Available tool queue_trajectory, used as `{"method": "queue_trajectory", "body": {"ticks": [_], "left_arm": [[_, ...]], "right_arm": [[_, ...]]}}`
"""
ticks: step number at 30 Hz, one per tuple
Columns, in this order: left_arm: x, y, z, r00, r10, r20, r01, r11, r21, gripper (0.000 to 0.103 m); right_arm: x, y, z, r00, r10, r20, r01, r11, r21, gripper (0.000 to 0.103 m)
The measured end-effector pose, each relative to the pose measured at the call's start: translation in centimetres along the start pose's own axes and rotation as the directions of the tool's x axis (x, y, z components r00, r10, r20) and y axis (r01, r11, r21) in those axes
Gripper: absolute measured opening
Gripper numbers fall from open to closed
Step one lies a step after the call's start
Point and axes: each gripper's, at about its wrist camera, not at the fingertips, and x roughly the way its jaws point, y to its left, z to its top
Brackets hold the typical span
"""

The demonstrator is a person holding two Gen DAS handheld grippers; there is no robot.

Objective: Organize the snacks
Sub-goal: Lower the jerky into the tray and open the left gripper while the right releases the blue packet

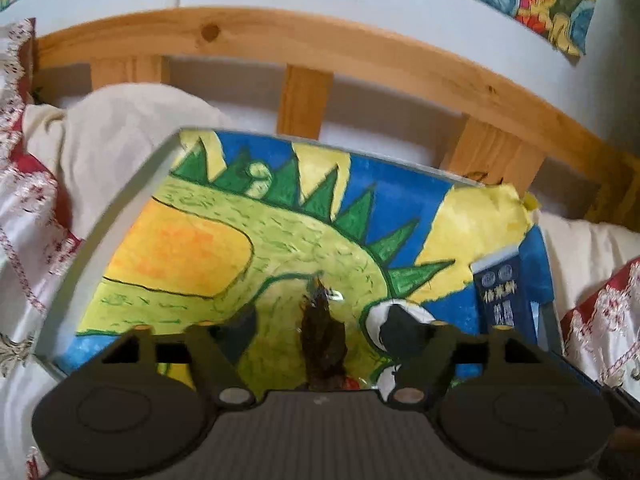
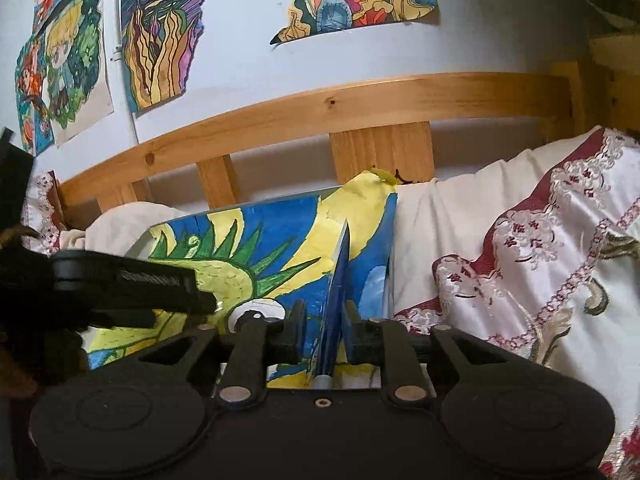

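Snack (image 1: pixel 322 340): a dark brown, ragged piece that tapers to a point, sealed in a clear, shiny wrapper. It lies on a board (image 1: pixel 180 240) painted with a green, spiky dinosaur on blue and yellow, over the dinosaur's pale green body.

A second item, a flat dark blue packet (image 1: pixel 500 292) with pale round marks and pale print, stands at the board's right side. In the right wrist view the packet (image 2: pixel 336 280) is seen edge-on, as a thin upright blade.

The left tool (image 1: pixel 324 312) points down at the board with its 2 fingers (image 1: pixel 244 332) wide apart. The snack sits between them, touching neither. From the right wrist view, the left tool (image 2: pixel 132 280) reaches in from the left edge, just above the board.

The right tool (image 2: pixel 325 312) points forward and slightly down, and the packet rises between its pads. The jaws are slightly parted. The pad on the picture's left stands clear of the packet, with painted board showing in the gap. The other pad is close against the packet; whether it presses cannot be told.

The board rests on a bed (image 2: pixel 520 260) covered in white bedding with dark red embroidered patterns, with a cream cloth (image 1: pixel 132 128) bunched behind it. Beyond is a wooden slatted rail (image 1: pixel 304 96). Above that is a pale wall with several bright drawings (image 2: pixel 160 40) stuck on it.
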Motion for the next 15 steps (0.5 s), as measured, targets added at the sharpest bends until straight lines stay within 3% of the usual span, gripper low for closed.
{"method": "queue_trajectory", "body": {"ticks": [4, 6, 8, 15], "left_arm": [[-2.2, 0.9, 0.4, 0.999, -0.009, 0.038, 0.009, 1.0, -0.015, 0.091], [-3.5, 1.4, 0.5, 0.998, -0.01, 0.055, 0.011, 1.0, -0.02, 0.096], [-5.1, 2.0, 0.5, 0.997, -0.013, 0.081, 0.015, 1.0, -0.024, 0.1], [-10.6, 4.4, -0.1, 0.989, -0.018, 0.15, 0.023, 0.999, -0.034, 0.102]], "right_arm": [[-0.9, 0.0, 0.4, 1.0, -0.019, 0.022, 0.02, 1.0, -0.004, 0.044], [-1.7, 0.2, 0.6, 0.999, -0.022, 0.047, 0.022, 1.0, -0.01, 0.061], [-2.7, 0.4, 0.9, 0.997, -0.019, 0.077, 0.02, 1.0, -0.011, 0.071], [-7.1, 2.5, 1.6, 0.985, 0.004, 0.173, 0.006, 0.998, -0.06, 0.093]]}}
